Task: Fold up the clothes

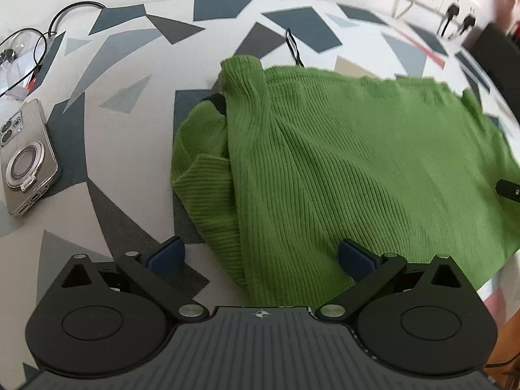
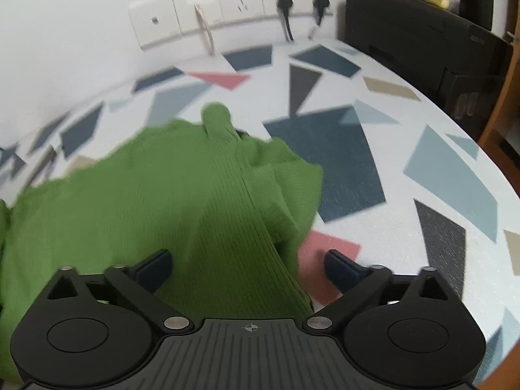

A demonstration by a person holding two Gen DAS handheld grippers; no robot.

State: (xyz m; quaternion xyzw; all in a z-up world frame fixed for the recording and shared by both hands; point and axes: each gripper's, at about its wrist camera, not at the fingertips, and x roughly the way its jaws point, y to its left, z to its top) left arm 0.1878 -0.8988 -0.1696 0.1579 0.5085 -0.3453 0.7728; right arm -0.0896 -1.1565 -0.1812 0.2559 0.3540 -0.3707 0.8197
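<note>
My left gripper (image 1: 261, 255) is spread wide, gripping nothing; the green sweater's (image 1: 341, 169) folded left edge lies on the patterned table (image 1: 130, 65) between its 2 fingers. My right gripper (image 2: 248, 268) is also released, the sweater's right edge under its open jaws.

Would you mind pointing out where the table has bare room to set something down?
Free: the tabletop between the green garment and the black box; also the strip between the garment and the phone. Crowded: the far corner with cables.
</note>
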